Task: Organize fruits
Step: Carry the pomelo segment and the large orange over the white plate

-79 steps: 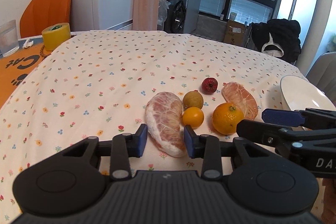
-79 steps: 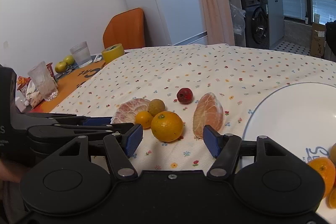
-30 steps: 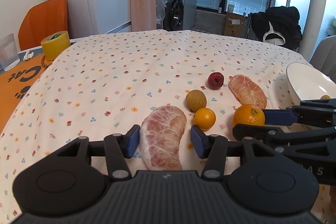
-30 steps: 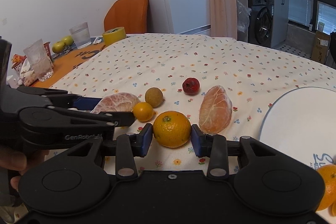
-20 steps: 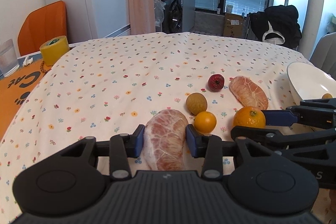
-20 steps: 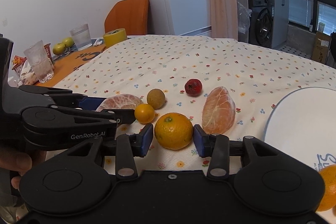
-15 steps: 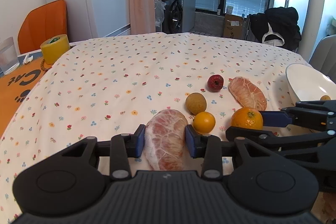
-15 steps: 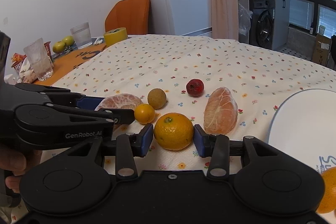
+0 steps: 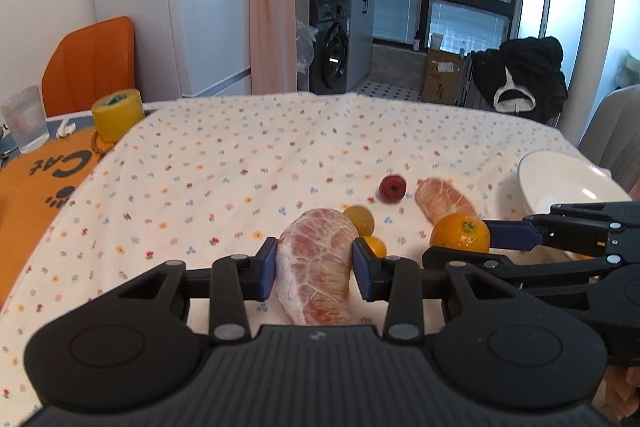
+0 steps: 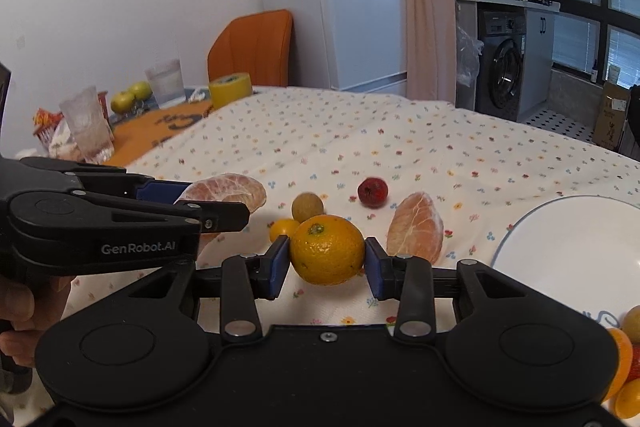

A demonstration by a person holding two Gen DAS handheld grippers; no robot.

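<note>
My left gripper [image 9: 314, 263] is shut on a big peeled pomelo segment [image 9: 316, 279], held above the flowered tablecloth [image 9: 224, 171]. My right gripper [image 10: 326, 259] is shut on a large orange [image 10: 326, 253], also lifted. In the right wrist view the left gripper [image 10: 200, 201] holds the pomelo segment [image 10: 236, 189] at the left. On the cloth lie a second pomelo segment [image 10: 416, 231], a small red fruit [image 10: 373, 191], a brownish round fruit [image 10: 307, 207] and a small orange fruit [image 10: 282, 229]. A white plate [image 10: 560, 247] at the right holds several orange fruits [image 10: 624, 359].
At the table's far left sit an orange mat [image 9: 36, 183], a yellow tape roll [image 9: 117, 115], drinking glasses [image 10: 86, 129] and green apples [image 10: 132, 95]. An orange chair [image 9: 90, 63] stands behind. A hand [image 10: 24, 311] grips the left tool.
Both grippers closed on their fruit. The left then raised the pomelo segment and the right raised the orange off the cloth.
</note>
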